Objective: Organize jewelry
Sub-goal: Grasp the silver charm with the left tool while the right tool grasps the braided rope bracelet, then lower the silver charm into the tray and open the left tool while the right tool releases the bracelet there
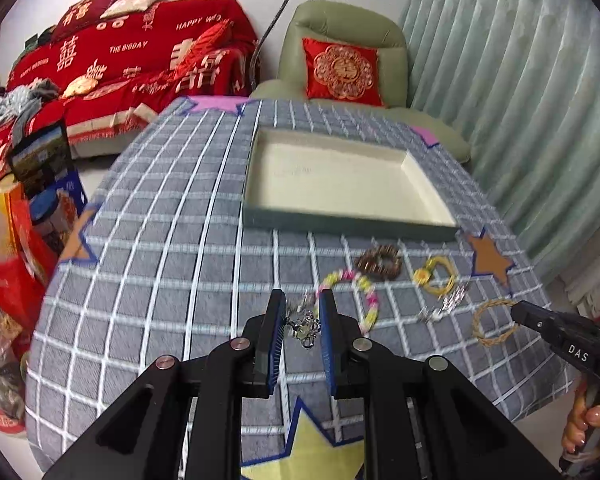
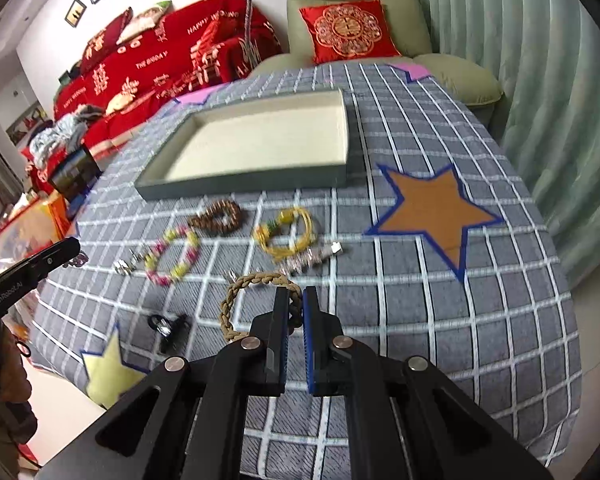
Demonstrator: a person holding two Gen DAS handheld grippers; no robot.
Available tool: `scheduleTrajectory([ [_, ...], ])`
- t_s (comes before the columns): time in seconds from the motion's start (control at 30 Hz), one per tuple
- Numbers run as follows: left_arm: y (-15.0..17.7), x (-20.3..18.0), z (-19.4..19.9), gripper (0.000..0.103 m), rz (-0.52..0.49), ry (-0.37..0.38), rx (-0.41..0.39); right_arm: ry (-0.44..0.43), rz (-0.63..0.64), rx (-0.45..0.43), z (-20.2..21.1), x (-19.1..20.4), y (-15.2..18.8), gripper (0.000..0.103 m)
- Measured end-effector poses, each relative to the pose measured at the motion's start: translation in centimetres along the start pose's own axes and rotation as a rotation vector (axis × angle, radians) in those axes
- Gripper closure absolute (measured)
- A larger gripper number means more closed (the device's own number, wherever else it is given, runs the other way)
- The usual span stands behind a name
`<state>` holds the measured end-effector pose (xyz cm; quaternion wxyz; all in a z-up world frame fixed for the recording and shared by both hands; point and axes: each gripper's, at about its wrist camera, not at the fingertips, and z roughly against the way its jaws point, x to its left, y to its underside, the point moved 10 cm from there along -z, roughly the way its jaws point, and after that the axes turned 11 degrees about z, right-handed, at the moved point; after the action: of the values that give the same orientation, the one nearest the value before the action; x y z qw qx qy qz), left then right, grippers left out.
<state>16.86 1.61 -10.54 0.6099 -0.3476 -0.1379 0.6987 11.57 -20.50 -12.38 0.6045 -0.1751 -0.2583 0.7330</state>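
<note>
In the left wrist view, the left claw [image 1: 303, 314] at lower centre is closed on a small silver trinket [image 1: 305, 326] that hangs between its blue pads, above the checked worktop [image 1: 160, 240]. Beyond it lie the pastel bead bracelet [image 1: 370, 298], the brown bead bracelet [image 1: 380, 262] and the yellow bracelet [image 1: 436, 276], all on the cloth just in front of the open tray [image 1: 340, 222], which sits empty at centre. At the right edge the right claw [image 1: 518, 310] pinches the woven straw bracelet [image 1: 492, 322]. In the right wrist view, the right claw [image 2: 296, 308] at lower centre is closed on the near side of that straw bracelet [image 2: 240, 292], the loop trailing to the left. A silver chain [image 2: 308, 256] lies just beyond it, and a dark ring-like piece [image 2: 162, 324] rests at lower left. The tray [image 2: 244, 188] is in the upper middle. Both pickups look made, so the step in hand is the carry. Next, each claw needs to pass over the bracelets, clear the tray's near wall, and release inside, well apart.
</note>
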Motion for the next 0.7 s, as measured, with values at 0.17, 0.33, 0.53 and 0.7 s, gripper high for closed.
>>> scheduleTrajectory([
  [0.17,-3.3,-1.7,0.9,0.077,-0.015,0.038,-0.031,-0.033,-0.001,-0.047,0.9,-0.1,-3.5,0.096],
  [0.33,-7.1,-3.1,0.7,0.077,-0.024,0.046,-0.054,-0.051,0.009,-0.087,1.1,-0.5,-7.8,0.096],
  [0.53,-11.6,-5.0,-1.8,0.077,-0.025,0.054,-0.066,-0.093,-0.009,-0.097,-0.8,-1.0,-12.7,0.096],
  [0.7,-14.5,-5.8,-6.1,0.077,-0.029,0.03,-0.055,-0.104,-0.029,-0.074,-4.4,-1.8,-16.1,0.096],
])
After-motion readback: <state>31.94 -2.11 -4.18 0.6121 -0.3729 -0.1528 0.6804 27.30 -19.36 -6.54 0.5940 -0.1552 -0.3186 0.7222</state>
